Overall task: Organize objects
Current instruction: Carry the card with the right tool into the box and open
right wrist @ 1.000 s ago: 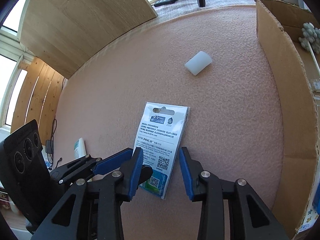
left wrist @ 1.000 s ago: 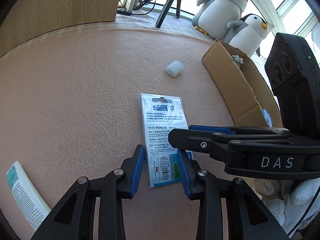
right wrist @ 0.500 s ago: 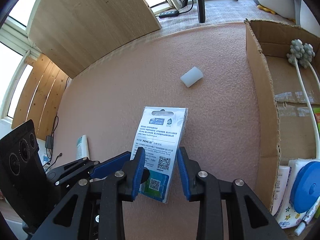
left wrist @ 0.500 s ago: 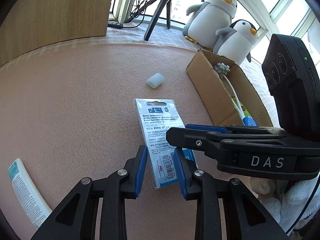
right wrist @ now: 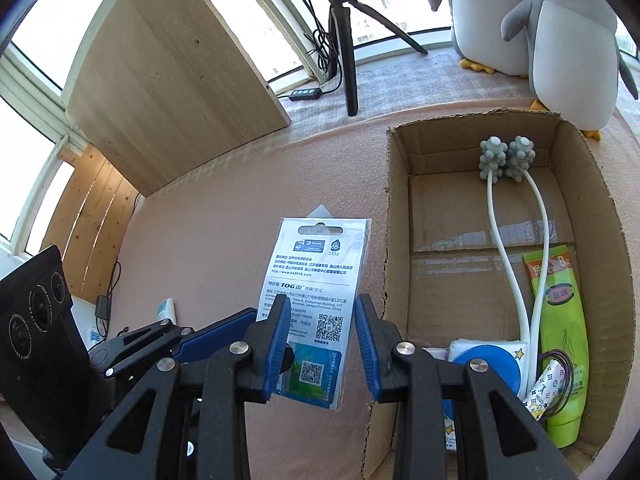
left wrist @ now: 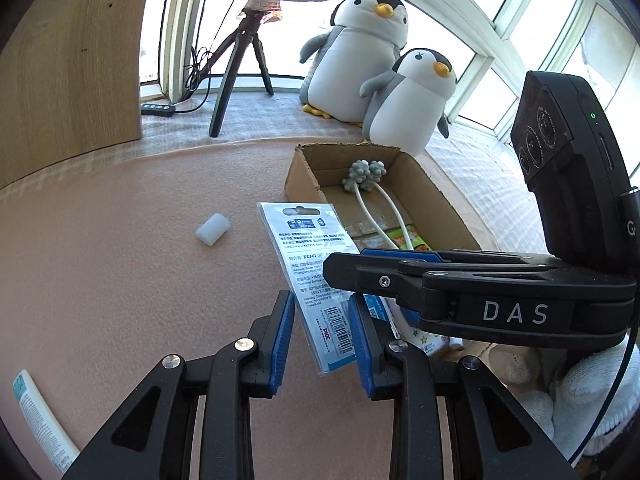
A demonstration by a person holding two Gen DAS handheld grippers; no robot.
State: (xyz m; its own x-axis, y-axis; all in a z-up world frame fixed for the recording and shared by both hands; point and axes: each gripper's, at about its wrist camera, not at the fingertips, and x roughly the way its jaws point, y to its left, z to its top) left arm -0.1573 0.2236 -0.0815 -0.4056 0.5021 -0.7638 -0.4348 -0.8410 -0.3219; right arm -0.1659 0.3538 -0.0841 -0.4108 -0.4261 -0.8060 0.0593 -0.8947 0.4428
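**Carded packet up between two grippers, beside the box**

Carded packet [left wrist: 308, 256] looks raised off the pink mat [left wrist: 120, 260], its printed back facing both cameras and its hang-hole end at 12 o'clock. The cardboard box [left wrist: 304, 172] opens at about 2 o'clock of it, and a small white cap [left wrist: 212, 229] lies on the mat at 10 o'clock.

The left gripper [left wrist: 320, 332] has its blue pads apart on either side of the barcode end. The right gripper [right wrist: 318, 332] straddles the same end, crossing in from 3 o'clock. I cannot tell whether either truly clamps the packet or only brackets it.

I judge the packet to be light, thin and bendy, with a glossy sleeve that may slip. Squeezed edge to edge it would bow, so a firm pinch across the flat faces near the bottom strip seems the better hold.
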